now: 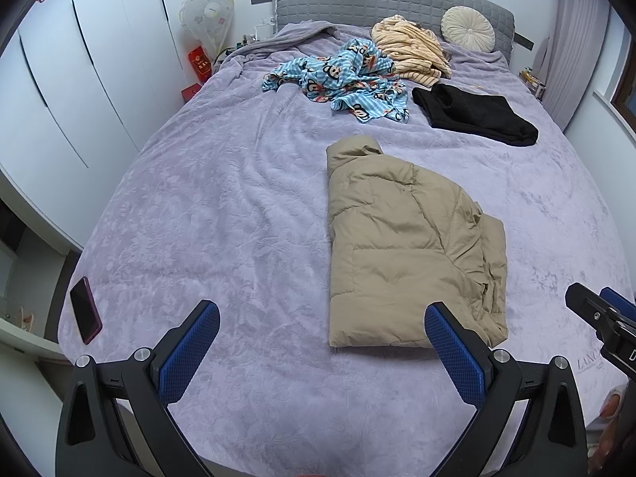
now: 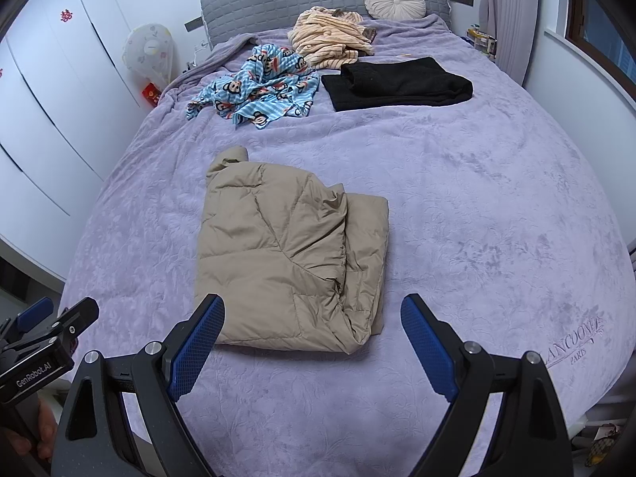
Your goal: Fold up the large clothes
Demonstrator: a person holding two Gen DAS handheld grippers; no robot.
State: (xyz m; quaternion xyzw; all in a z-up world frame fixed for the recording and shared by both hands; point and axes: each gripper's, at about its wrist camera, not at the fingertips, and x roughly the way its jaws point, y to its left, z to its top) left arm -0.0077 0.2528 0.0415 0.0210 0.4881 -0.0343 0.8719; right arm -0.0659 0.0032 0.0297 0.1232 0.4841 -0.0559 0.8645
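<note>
— Gaping, both of them: left gripper [image 1: 322, 348] and right gripper [image 2: 312, 342] hold nothing; why?
— Probably between folds; the tan puffer jacket [image 2: 286, 262] lies half-folded just ahead on the purple bedspread [image 2: 477, 218]; other clothes wait by the headboard [image 2: 318, 0].

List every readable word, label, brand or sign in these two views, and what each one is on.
"LANCOONE PARIS": embossed on the purple bedspread, near corner; the E is uncertain.
"GenRobot.AI": on the black body of the left gripper, seen from the right wrist view.
Red paper character on the white wardrobe door: too small to read.
Gold print on the red box beside the covered fan: blurred, unreadable.
</note>
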